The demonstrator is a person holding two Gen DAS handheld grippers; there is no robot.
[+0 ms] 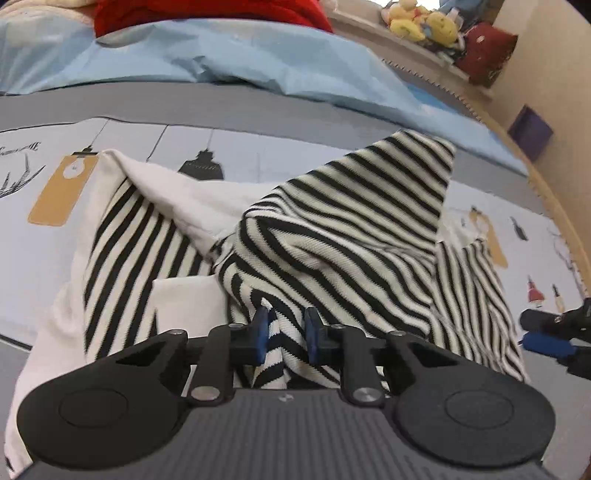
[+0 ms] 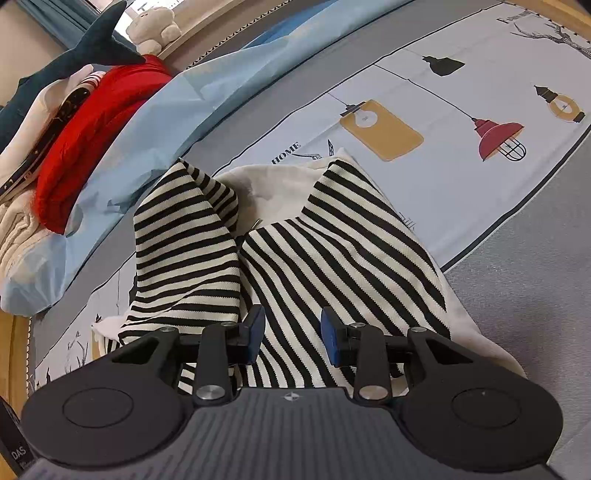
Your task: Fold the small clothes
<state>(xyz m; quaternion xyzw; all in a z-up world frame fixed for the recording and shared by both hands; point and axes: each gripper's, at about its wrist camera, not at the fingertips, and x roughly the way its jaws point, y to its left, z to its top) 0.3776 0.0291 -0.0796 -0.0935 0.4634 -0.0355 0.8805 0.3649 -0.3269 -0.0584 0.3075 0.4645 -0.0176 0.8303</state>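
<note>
Two cameras, and most of what I see is bed: the printed bedspread with its lamps and lettering runs off both pictures, so I can't find its edges. A pale blue sheet lies bunched along the far side, with a red garment on top, cut off by the picture's upper rim. Beyond that sit soft toys on a ledge, too small and blurred for me to name.

On the bedspread lies the striped top, black and cream, part folded, one flap standing up in a peak and plain cream cloth showing beneath it. Its near hem is hidden behind my tools in both views, so I can't say how it lies there.

My left gripper is clenched on a pinch of that striped cloth: the fabric bunches up between the blue pads and both press on it. How much is caught below them I can't see.

My right gripper hangs over the striped top with its jaws parted; the cloth runs flat under the gap, nothing pinched. Whether its fingertips touch the fabric I can't tell. In the left view only its tips show, cut off at the right edge.
</note>
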